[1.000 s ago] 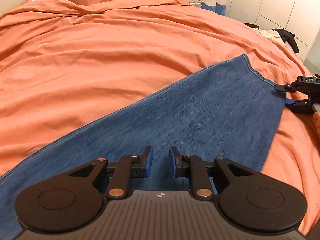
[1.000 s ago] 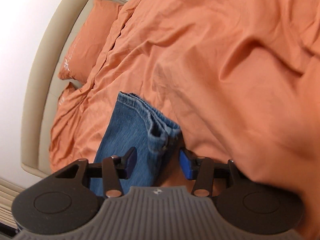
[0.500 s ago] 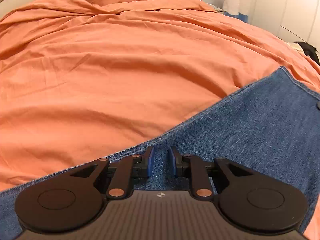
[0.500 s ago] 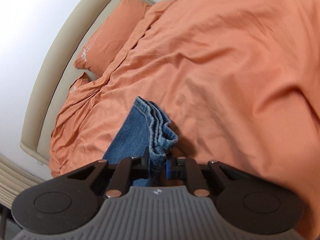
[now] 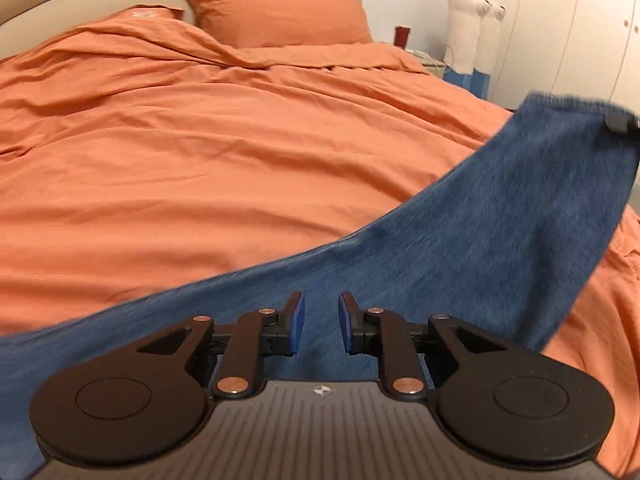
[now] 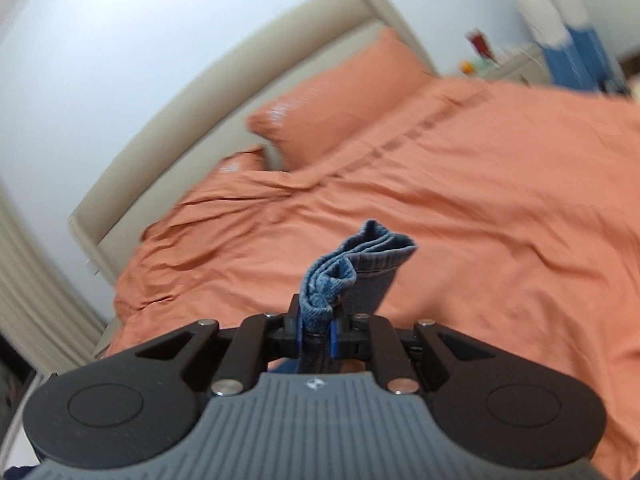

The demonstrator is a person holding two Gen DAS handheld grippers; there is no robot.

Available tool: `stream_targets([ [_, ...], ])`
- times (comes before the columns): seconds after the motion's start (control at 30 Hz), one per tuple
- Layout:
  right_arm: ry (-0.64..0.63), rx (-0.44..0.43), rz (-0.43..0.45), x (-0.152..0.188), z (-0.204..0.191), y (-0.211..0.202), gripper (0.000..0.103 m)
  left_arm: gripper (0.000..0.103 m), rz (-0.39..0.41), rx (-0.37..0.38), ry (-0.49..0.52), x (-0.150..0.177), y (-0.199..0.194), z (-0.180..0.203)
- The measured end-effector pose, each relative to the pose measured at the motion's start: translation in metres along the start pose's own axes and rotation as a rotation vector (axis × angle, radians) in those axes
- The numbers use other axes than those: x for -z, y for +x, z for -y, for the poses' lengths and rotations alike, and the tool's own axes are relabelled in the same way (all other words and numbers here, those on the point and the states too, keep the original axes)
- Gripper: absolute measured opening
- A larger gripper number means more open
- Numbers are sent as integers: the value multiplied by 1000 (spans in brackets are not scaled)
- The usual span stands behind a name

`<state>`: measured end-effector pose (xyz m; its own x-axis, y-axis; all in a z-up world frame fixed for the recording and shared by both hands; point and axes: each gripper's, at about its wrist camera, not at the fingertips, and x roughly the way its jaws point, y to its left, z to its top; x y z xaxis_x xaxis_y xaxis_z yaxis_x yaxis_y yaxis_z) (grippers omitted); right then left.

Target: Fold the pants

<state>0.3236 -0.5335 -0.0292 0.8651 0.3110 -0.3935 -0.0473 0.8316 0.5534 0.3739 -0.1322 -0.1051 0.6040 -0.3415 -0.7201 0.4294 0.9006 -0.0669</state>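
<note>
Blue denim pants [image 5: 460, 256] lie across the orange bed. Their far end is lifted off the cover at the right of the left wrist view. My left gripper [image 5: 320, 322] hovers over the near part of the denim with its jaws a little apart and nothing between them. My right gripper [image 6: 318, 330] is shut on the bunched hem of the pants [image 6: 356, 270], which sticks up past its fingers. In the left wrist view a fingertip of the right gripper [image 5: 620, 122] shows at the raised hem.
The orange duvet [image 5: 200, 140] covers the whole bed, with two orange pillows [image 5: 276, 12] against a beige headboard [image 6: 224, 92]. A white llama toy [image 5: 472, 28] and a red cup [image 5: 402, 34] stand by the bed's far right. White cupboard doors [image 5: 580, 28] are behind.
My right gripper closed on the pants hem and lifted it up off the bed. The left gripper stayed over the denim with a small gap, and its view tilted up toward the headboard.
</note>
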Motion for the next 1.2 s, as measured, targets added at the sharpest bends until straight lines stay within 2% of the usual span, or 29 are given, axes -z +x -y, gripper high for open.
stream_targets([
  [0.2, -187, -70, 21, 1, -108, 5, 7, 24, 53, -53, -109, 22, -65, -50],
  [0.3, -222, -117, 11, 15, -157, 20, 7, 24, 73, -74, -225, 38, -91, -81],
  [0.43, -213, -182, -24, 47, -211, 54, 7, 24, 122, -36, -416, 70, -119, -116],
  [0.57, -191, -226, -100, 101, -252, 99, 7, 24, 157, -6, -538, 101, -127, -144],
  [0.73, -167, -233, -287, 196, -276, 157, 7, 24, 146, 12, -637, 123, -123, -172],
  [0.83, -208, -180, -423, 251, -277, 183, 8, 25, 145, 39, -665, 129, -121, -178],
  [0.9, -255, -139, -474, 276, -277, 191, 10, 32, 138, 61, -678, 131, -116, -180],
  [0.97, -256, -127, -505, 287, -271, 194, 19, 35, 128, 74, -696, 131, -110, -183],
  [1.07, -242, -168, -528, 290, -271, 186, 33, 43, 111, 119, -734, 131, -101, -187],
  [1.2, -237, -197, -564, 280, -270, 166, 34, 53, 113, 160, -724, 125, -87, -185],
])
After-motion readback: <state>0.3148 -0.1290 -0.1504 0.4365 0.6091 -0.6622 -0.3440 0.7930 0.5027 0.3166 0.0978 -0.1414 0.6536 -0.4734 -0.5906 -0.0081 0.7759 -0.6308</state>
